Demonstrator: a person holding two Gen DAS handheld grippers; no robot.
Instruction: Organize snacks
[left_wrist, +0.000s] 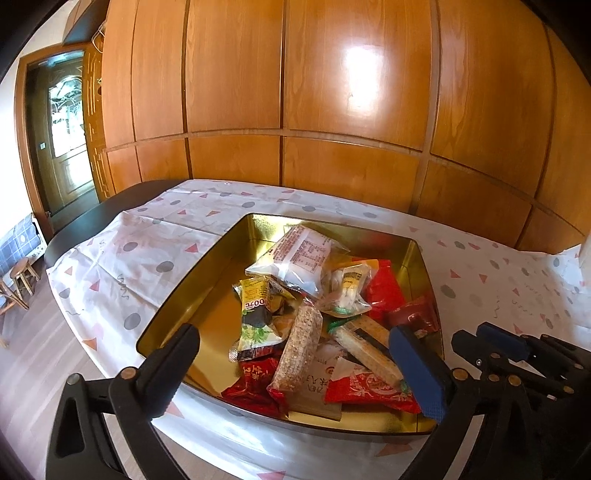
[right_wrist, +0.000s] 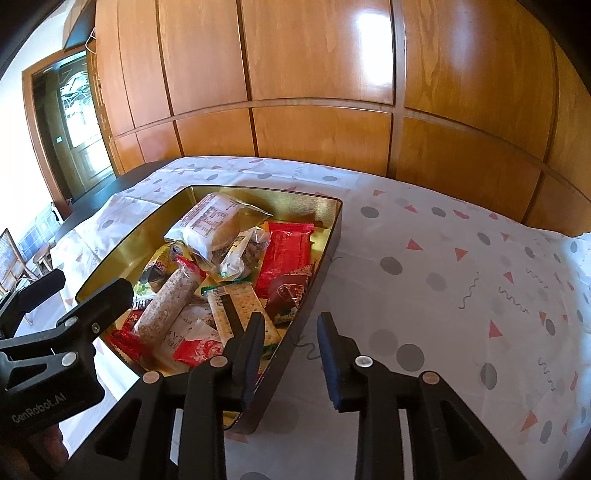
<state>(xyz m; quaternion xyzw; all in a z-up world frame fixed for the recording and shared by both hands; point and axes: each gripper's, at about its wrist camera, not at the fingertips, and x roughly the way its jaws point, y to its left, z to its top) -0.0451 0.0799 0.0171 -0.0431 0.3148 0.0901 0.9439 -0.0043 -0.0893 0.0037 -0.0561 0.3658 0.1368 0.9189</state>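
A gold tin box (left_wrist: 207, 273) (right_wrist: 122, 236) sits on the table and holds several wrapped snacks: a white packet (left_wrist: 303, 258) (right_wrist: 214, 221), a grain bar (left_wrist: 299, 350) (right_wrist: 166, 302), a cracker pack (left_wrist: 369, 347) (right_wrist: 240, 306), a red packet (left_wrist: 384, 291) (right_wrist: 284, 254) and a yellow packet (left_wrist: 255, 314). My left gripper (left_wrist: 295, 350) is open and empty, its jaws spread wide over the box's near side. My right gripper (right_wrist: 291, 339) is open and empty, straddling the box's right wall near its front corner. It also shows in the left wrist view (left_wrist: 491, 343).
The table carries a white cloth (right_wrist: 461, 280) (left_wrist: 122, 258) with grey dots and pink triangles. Wooden panelled cabinets (left_wrist: 295, 92) stand behind it. A door (left_wrist: 62, 129) and a small stool (left_wrist: 22, 273) are at the left.
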